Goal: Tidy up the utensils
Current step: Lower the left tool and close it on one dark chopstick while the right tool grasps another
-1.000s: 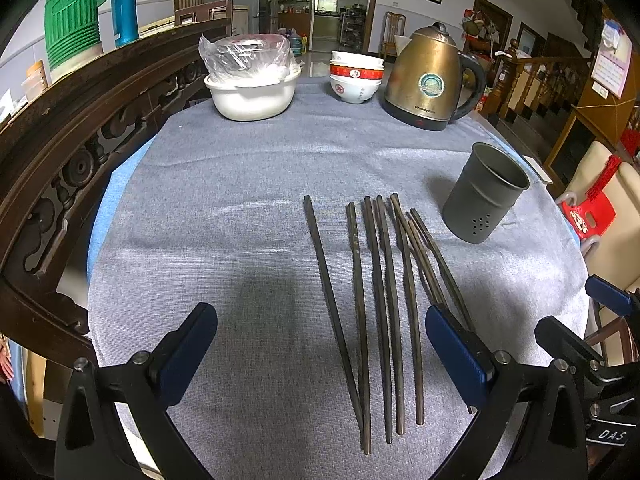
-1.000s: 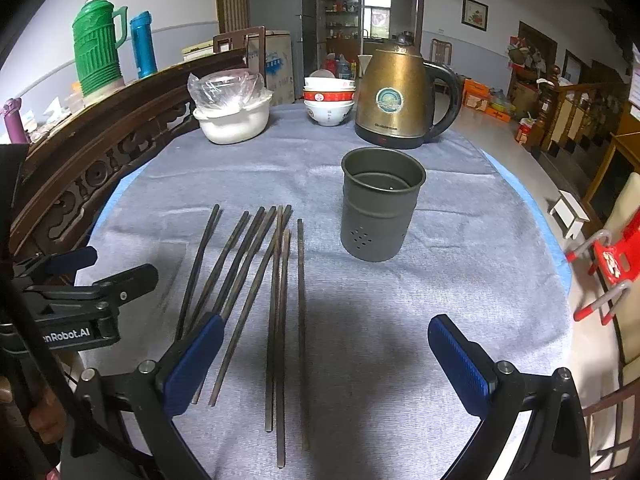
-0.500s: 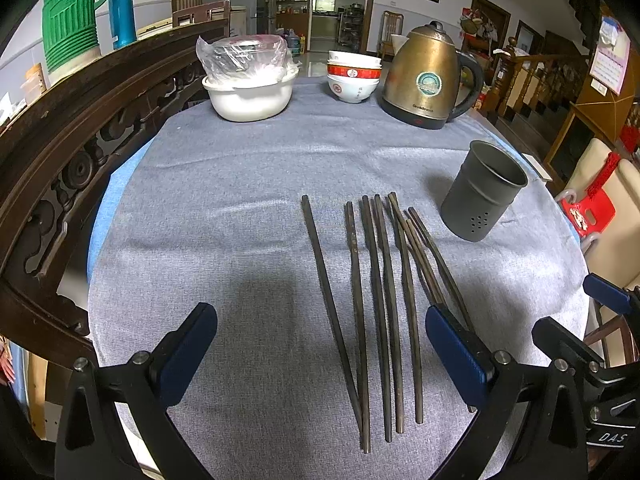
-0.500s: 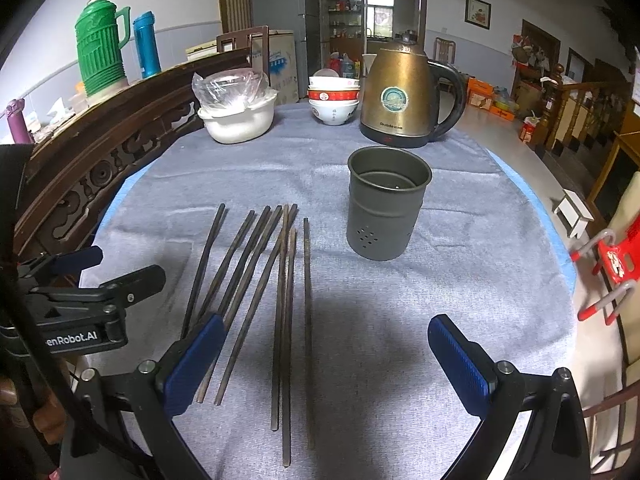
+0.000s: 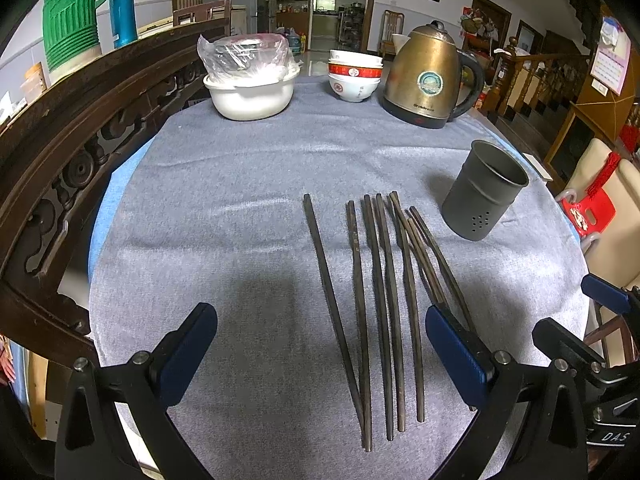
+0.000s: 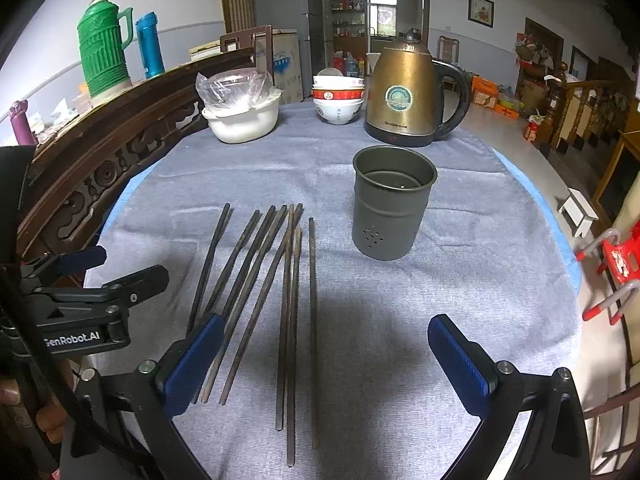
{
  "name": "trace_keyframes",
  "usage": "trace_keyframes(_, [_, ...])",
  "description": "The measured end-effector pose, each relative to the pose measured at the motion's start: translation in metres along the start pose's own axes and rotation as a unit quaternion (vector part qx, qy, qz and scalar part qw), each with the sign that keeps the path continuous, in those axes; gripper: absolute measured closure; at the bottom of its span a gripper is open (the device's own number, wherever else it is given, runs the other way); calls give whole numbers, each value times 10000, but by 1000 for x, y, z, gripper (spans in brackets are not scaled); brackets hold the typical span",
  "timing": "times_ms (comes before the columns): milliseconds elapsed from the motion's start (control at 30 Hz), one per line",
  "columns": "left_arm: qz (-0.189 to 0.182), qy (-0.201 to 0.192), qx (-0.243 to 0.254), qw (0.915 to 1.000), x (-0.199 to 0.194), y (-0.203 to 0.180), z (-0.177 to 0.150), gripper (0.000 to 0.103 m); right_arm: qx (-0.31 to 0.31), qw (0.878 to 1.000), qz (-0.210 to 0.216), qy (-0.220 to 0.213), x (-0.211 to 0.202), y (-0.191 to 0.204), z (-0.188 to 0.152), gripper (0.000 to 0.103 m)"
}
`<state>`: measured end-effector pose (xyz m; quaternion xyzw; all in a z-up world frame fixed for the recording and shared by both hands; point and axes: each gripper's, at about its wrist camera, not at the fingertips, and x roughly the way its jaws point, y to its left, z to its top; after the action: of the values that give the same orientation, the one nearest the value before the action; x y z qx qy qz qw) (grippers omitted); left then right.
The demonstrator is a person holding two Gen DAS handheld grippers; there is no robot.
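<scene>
Both tools hover w/ fingers spread wide, nothing between them: left gripper [image 5: 320, 344] over the near edge of the round table [image 5: 224, 184], right gripper [image 6: 326, 354] just to its right. Bare grey cloth [image 6: 460, 280] lies open ahead of the right gripper, up to the cup; more free cloth at far left.

Chopsticks [image 5: 380, 300] lie flat mid-table, approx. 7 dark sticks, loosely parallel, pointing near-to-far, a few crossing/touching at the right side. Grey metal holder cup [image 6: 390, 208] stands upright just right of their far ends, looks empty inside.

Far edge: white bowl [image 5: 252, 92] w/ plastic bag over it, stacked rice bowls [image 5: 354, 76], brass-coloured kettle [image 5: 428, 76]. Carved wooden chair back [image 5: 60, 152] hugs the left edge. Green thermos [image 6: 104, 52] & blue flask [image 6: 150, 46] sit behind it.
</scene>
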<state>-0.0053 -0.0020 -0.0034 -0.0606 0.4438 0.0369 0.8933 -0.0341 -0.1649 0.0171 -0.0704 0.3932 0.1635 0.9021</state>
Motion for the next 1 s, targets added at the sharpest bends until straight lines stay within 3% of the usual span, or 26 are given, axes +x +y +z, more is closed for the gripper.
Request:
trace_keyframes(267, [104,689,-347,9970,19,27,0,0,133,9967,548,583,30,-14,8,2])
trace_keyframes(333, [126,760,-410,9962,23,31,-2,0,305,9922,755,942,51,-20,15,26])
trace_keyframes(433, [102,890,-416,9951,28,33,-3,0,493,9851,812,1432,85,-25,23,53])
trace_keyframes(500, [107,962,-408,9945,32,34,-2,1,529,9816,806,1649,103,-24,27,63])
trace_keyframes(533, [96,1025,-423,9938,35,35,-1,3,479,9813,778,1694,109,-21,29,63])
trace_keyframes(700, [60,1349,-533,9894,56,37,10,17,261,9782,541,1989,138,-9,34,67])
trace_keyframes(800, [11,1586,-646,9852,72,35,24,28,45,9766,410,2112,148,-4,36,87])
trace_keyframes(867, [-11,1740,-677,9824,84,32,32,38,-57,9749,418,2187,150,-4,36,95])
trace_keyframes(1000, [-39,2149,-759,9737,108,25,44,51,-299,9703,407,2364,148,-12,29,95])
